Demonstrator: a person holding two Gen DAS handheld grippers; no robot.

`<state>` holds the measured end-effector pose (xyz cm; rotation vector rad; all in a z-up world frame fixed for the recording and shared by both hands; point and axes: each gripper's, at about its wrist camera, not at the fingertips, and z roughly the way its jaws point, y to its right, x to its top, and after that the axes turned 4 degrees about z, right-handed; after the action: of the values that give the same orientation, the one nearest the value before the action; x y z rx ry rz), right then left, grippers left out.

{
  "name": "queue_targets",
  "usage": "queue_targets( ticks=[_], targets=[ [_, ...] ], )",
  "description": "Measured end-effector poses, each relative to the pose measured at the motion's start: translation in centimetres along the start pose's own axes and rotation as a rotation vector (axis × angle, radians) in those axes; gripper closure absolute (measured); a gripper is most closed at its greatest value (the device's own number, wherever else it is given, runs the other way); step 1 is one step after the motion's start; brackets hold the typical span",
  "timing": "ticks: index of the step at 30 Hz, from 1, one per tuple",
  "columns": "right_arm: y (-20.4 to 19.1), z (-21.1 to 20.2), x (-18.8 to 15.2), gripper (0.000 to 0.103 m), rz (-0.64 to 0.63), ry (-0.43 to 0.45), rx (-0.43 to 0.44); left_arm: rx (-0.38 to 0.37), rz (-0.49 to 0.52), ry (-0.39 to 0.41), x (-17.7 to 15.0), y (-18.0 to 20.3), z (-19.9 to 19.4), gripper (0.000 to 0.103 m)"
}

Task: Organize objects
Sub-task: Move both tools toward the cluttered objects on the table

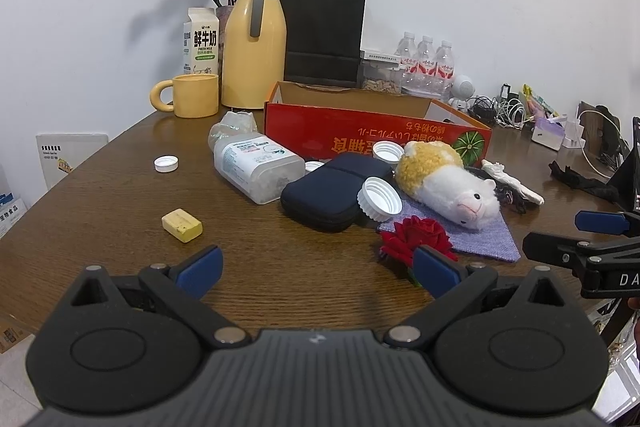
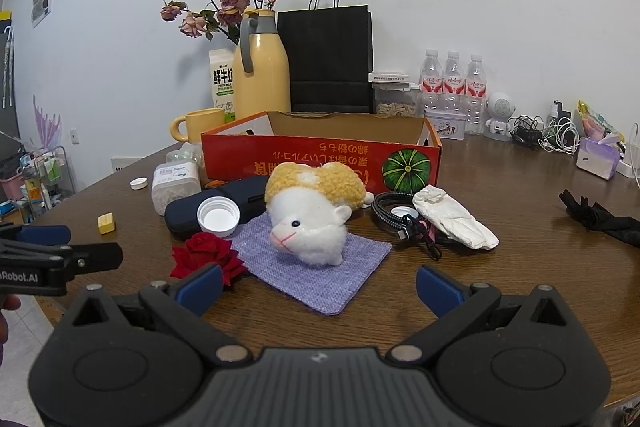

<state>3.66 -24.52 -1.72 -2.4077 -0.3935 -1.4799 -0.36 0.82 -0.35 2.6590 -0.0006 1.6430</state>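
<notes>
Plush toy (image 2: 310,217) lies on a purple cloth (image 2: 320,273) at the near middle of the surface (image 2: 500,291), in front of the red box (image 2: 320,157). It looks soft, light and squashy, so a hold across its round white body should serve best. A red flower (image 2: 206,257) lies just left of the cloth. Both the right gripper (image 2: 318,285) and left gripper (image 1: 316,269) hover near, tipped slightly down, jaws wide apart and empty.
</notes>
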Motion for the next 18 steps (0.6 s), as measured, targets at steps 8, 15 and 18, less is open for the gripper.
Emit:
queue_targets(
  ticks=[8,15,18],
  targets=[
    [-0.01,0.04,-0.02,0.000,0.000,0.000,0.000,0.000,-0.008,0.003,-0.02,-0.12,0.05,0.000],
    [-0.01,0.02,-0.01,0.000,-0.001,0.000,0.002,0.002,-0.008,0.003,-0.03,-0.12,0.05,0.000],
    [0.01,0.01,-0.01,0.000,-0.001,-0.001,0.003,0.003,-0.008,0.003,-0.02,-0.11,0.08,0.000]
  ],
)
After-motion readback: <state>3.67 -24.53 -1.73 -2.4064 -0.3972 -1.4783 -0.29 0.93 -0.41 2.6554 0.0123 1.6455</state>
